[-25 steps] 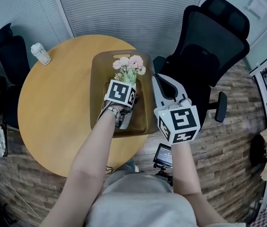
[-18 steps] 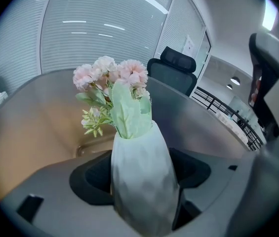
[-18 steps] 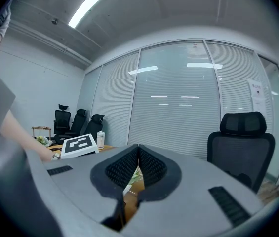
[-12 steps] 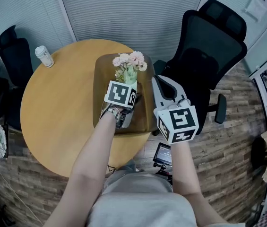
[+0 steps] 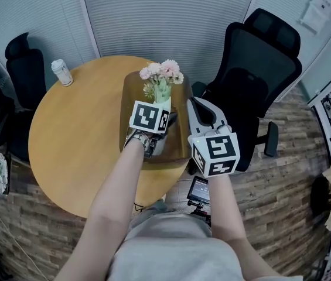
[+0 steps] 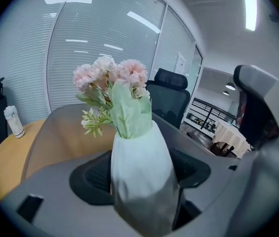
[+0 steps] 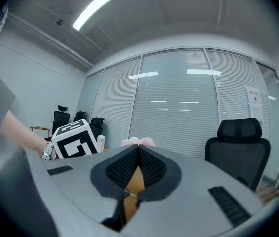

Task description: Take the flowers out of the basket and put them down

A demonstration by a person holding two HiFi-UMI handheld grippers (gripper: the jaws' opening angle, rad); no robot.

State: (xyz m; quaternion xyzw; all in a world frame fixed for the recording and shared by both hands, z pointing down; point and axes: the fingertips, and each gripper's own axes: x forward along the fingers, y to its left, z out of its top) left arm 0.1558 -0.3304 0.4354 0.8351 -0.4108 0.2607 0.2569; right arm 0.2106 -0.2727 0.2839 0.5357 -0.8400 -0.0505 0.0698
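Note:
A bunch of pink flowers (image 5: 162,72) in a white wrap (image 5: 161,93) stands upright over the brown basket (image 5: 131,101) on the round wooden table (image 5: 77,139). My left gripper (image 5: 160,107) is shut on the wrap. In the left gripper view the wrap (image 6: 141,167) fills the gap between both pads (image 6: 92,174), with the flowers (image 6: 112,75) above it. My right gripper (image 5: 196,102) hangs shut and empty just right of the basket, off the table's edge. In the right gripper view its jaws (image 7: 138,151) meet and the flowers (image 7: 138,141) peek over them.
A white bottle (image 5: 62,73) stands at the table's far left edge. A large black office chair (image 5: 253,69) is close on the right and another chair (image 5: 21,63) is at the left. A small device (image 5: 200,191) lies on the wooden floor below.
The bouquet has risen a little with my left gripper and now shows above the basket's far rim. My right gripper has stayed where it was.

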